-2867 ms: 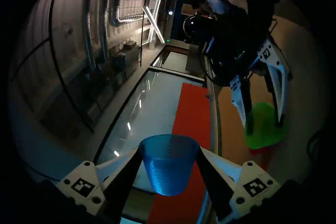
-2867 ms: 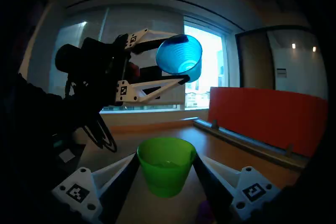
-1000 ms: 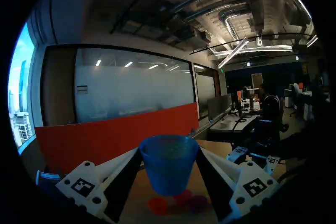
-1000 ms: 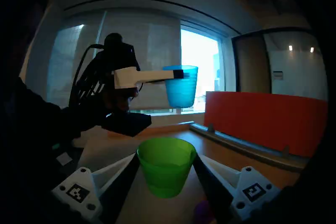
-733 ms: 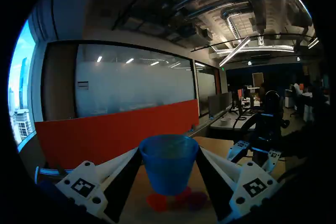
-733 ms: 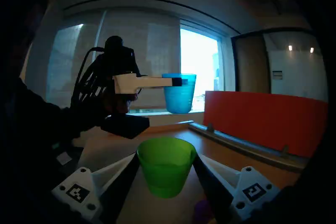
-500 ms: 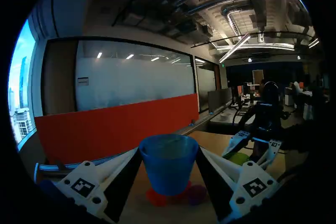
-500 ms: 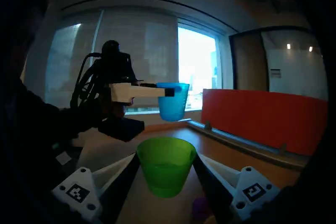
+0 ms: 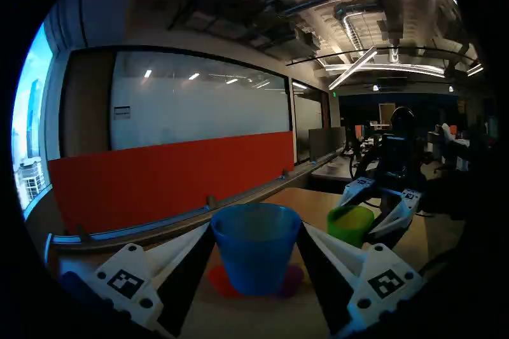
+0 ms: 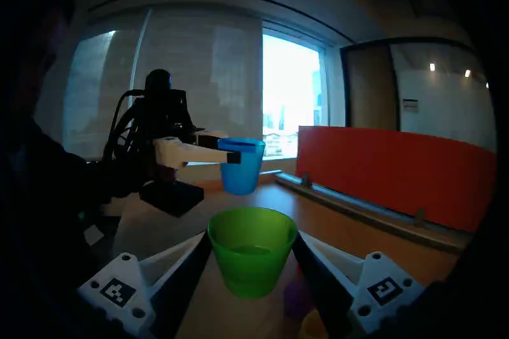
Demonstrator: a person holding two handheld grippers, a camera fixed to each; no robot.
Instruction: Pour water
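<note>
Pouring looked finished or paused, since both cups stood upright. The left gripper (image 9: pixel 256 232) had its jaws closed on the blue cup (image 9: pixel 256 256), both fingers pressing its sides, so the cup sat squarely between the jaws. Whether any water lay in it I could not tell. The right gripper (image 10: pixel 252 237) clamped the green cup (image 10: pixel 252 262) the same way, and a little liquid seemed to lie low inside it.

Just beneath the left jaws, red and purple discs (image 9: pixel 219 278) lay on the wooden table (image 10: pixel 356 224), the blue cup touching them or barely above. In my judgement the next move called for lowering that cup level onto the table before the jaws parted.

Ahead of the left jaws ran a red partition (image 9: pixel 165 173) under a frosted glass wall (image 9: pixel 191 103). Ahead of the right jaws stood a bright window (image 10: pixel 289 110).
</note>
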